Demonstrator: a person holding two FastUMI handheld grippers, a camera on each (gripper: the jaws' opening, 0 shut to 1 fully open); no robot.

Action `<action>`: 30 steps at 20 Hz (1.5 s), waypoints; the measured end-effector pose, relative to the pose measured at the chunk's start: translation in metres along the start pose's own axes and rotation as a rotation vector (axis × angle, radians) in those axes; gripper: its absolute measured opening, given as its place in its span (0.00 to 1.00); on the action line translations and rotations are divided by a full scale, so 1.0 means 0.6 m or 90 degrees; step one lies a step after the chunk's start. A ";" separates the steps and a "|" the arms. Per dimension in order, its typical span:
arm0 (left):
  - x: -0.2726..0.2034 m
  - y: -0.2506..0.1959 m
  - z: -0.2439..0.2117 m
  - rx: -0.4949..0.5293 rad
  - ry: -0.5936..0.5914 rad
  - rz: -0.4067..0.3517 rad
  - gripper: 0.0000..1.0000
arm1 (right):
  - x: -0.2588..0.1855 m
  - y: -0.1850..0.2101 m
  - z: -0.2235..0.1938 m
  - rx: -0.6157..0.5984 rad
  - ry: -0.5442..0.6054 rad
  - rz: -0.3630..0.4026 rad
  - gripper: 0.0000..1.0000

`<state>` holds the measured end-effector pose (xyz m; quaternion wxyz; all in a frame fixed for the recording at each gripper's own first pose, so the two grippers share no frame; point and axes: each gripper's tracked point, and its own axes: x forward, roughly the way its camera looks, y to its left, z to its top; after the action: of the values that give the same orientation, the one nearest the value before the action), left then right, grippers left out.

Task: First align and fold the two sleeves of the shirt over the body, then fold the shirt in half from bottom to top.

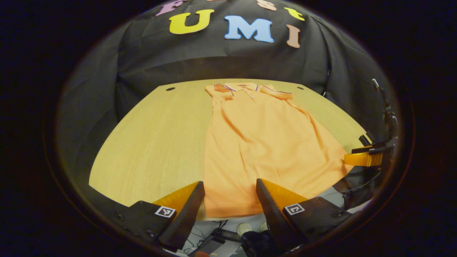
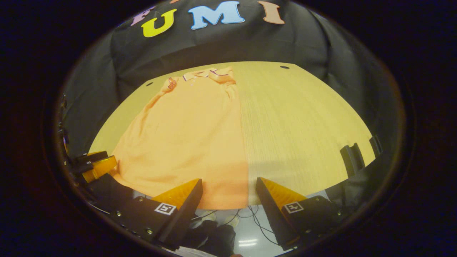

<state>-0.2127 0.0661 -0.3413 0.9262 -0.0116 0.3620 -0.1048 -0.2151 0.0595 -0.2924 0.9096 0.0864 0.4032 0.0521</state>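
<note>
The shirt (image 1: 264, 142) is soft matt cloth, lightly creased, lying on a smooth pale wood-grain table (image 1: 153, 142).

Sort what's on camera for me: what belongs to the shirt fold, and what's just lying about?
For the job:
shirt, flat on the table
left gripper, open at the hem
right gripper, open at the hem

Lying about:
cables on the floor
black brackets at the table edge

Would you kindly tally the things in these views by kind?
Shirt: 1
Table: 1
Grippers: 2, left gripper and right gripper
Total: 4
</note>
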 end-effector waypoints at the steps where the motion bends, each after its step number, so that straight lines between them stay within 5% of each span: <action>1: 0.002 -0.001 -0.005 -0.001 0.003 -0.002 0.97 | 0.002 0.000 -0.002 -0.005 -0.001 -0.008 0.94; 9: 0.014 -0.020 -0.027 0.051 0.001 0.001 0.98 | 0.009 0.018 -0.006 -0.052 0.004 -0.031 0.92; 12: 0.019 -0.035 -0.027 0.044 0.001 -0.005 0.73 | 0.010 0.018 -0.005 -0.043 0.006 -0.029 0.54; 14: 0.024 -0.045 -0.023 0.038 -0.002 -0.007 0.53 | 0.010 0.025 -0.006 -0.046 0.006 -0.019 0.52; 15: 0.027 -0.047 -0.022 0.036 -0.002 -0.002 0.41 | 0.012 0.028 -0.004 -0.026 -0.001 -0.016 0.19; 17: 0.028 -0.050 -0.021 0.028 -0.001 0.006 0.16 | 0.012 0.032 -0.004 -0.045 0.003 -0.008 0.18; 18: 0.029 -0.053 -0.021 0.018 0.000 0.011 0.15 | 0.018 0.032 -0.005 -0.042 0.003 0.000 0.18; 19: 0.032 -0.052 -0.019 0.009 0.002 0.015 0.09 | 0.015 0.035 -0.005 -0.035 0.003 0.006 0.04; 30: 0.009 -0.064 0.073 -0.094 -0.006 0.056 0.06 | -0.031 0.052 0.109 0.033 -0.079 0.135 0.00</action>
<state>-0.1865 0.0252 -0.3089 0.9282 -0.0643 0.3647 -0.0368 -0.1797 0.0793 -0.2295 0.9195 0.1550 0.3362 0.1319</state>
